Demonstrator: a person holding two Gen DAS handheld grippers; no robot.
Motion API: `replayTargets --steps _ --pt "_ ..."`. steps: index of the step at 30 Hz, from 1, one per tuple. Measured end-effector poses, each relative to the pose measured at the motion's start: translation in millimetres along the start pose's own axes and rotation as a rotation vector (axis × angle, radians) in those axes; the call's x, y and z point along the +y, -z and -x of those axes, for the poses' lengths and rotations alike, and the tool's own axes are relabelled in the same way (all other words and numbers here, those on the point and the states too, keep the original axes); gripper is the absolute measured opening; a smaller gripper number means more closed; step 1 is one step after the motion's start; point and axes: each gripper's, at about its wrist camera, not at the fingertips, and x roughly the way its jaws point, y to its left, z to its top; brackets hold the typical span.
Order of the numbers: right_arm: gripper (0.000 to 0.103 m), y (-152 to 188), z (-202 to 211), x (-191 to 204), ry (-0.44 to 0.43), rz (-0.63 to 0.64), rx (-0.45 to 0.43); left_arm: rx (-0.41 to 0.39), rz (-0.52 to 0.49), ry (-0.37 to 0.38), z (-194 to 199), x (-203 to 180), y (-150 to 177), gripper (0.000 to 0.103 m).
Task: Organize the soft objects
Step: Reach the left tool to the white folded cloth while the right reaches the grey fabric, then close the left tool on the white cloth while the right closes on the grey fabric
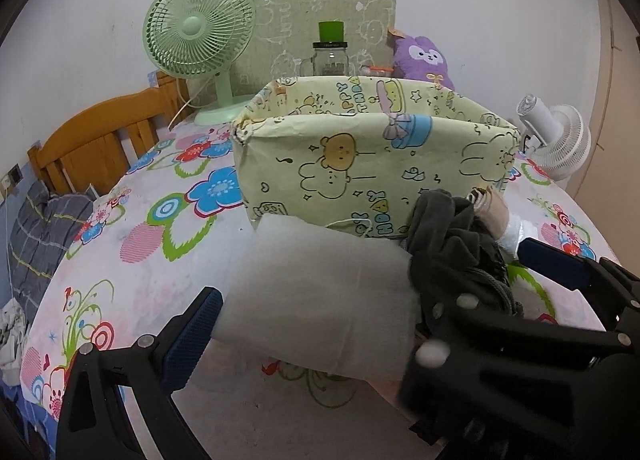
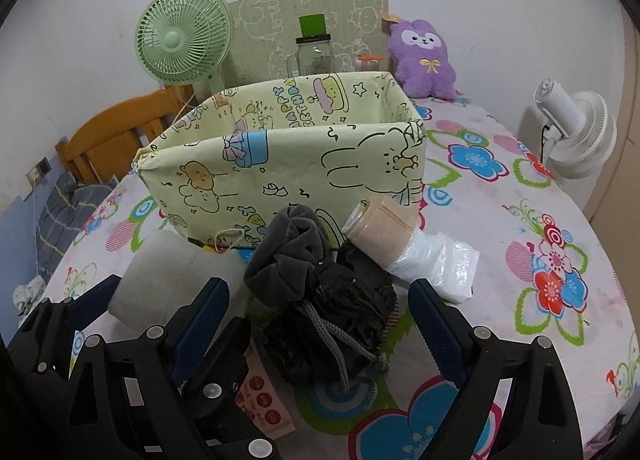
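A pale yellow cartoon-print box (image 1: 360, 163) (image 2: 280, 175) stands open on the floral tablecloth. In front of it lie a white foam roll (image 1: 320, 300) (image 2: 172, 276), a dark grey and black cloth bundle with a cord (image 1: 452, 256) (image 2: 320, 300), and a beige roll in clear plastic (image 1: 496, 215) (image 2: 384, 236). My left gripper (image 1: 308, 324) is open, its fingers on either side of the foam roll. My right gripper (image 2: 320, 312) is open around the dark bundle. Each gripper shows in the other's view.
A green fan (image 1: 200, 35) (image 2: 182, 39), a glass jar (image 1: 330, 57) (image 2: 314, 55) and a purple plush (image 1: 424, 57) (image 2: 424, 55) stand behind the box. A white fan (image 1: 556, 135) (image 2: 580, 131) is at the right edge. A wooden bed frame (image 1: 92, 139) is left.
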Motion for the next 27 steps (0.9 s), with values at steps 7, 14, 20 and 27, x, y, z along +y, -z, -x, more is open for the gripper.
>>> replayTargets --steps 7,14,20,27 --pt "0.057 -4.7 -6.5 -4.2 -0.021 -0.027 0.009 -0.003 0.014 -0.019 -0.9 4.6 -3.2 0.102" --pt "0.038 -5.4 -2.0 -5.8 -0.032 -0.025 -0.004 -0.011 -0.001 -0.033 -1.9 -0.4 -6.2 0.102" --pt "0.035 -5.4 3.8 -7.1 -0.049 -0.031 -0.016 -0.006 -0.007 -0.028 -3.3 -3.4 -8.2 0.085" --pt "0.035 -5.7 11.8 -8.8 -0.051 -0.041 -0.033 0.002 0.013 0.002 -2.8 0.2 -8.3 0.067"
